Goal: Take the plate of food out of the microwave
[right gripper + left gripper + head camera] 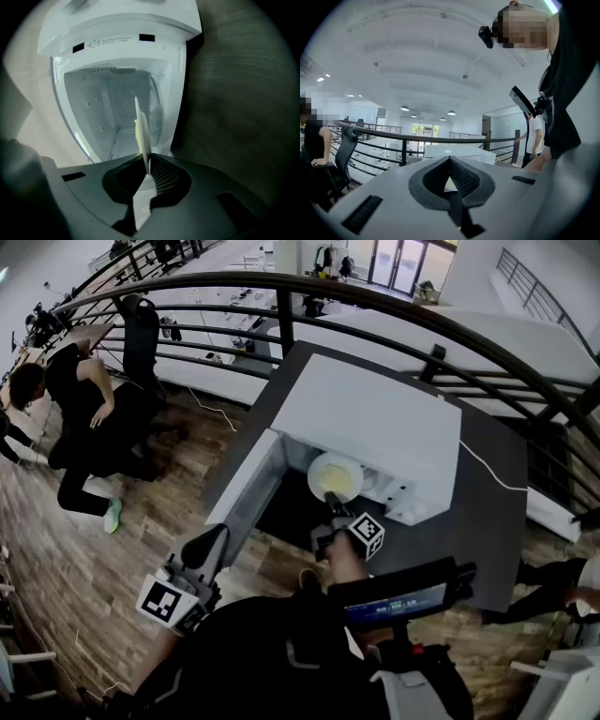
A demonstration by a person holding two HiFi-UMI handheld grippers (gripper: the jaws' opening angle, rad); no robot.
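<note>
Plate of food (335, 477): held at open mouth of white microwave (375, 423), near rim pinched in right tongs (335, 509). Looks partly out past the front edge in head view; cannot tell if fully clear of the cavity (110, 112). Carries pale yellowish food (338, 487) on top. Seen edge-on in right gripper view, rim wedged between the 2 pads, right tongs closed almost fully on it, bare white cavity just behind. Microwave door (246, 486) standing open toward picture left. Microwave set on dark counter (492, 502), black railing (403, 306) curving behind. Nothing in left tongs (216, 535): tips together, no object between them, low at picture left in head view, well apart from the microwave and plate, aimed toward the railing per left gripper view. Person in black (80, 409) at far left on wood floor (178, 465), well apart from counter.
</note>
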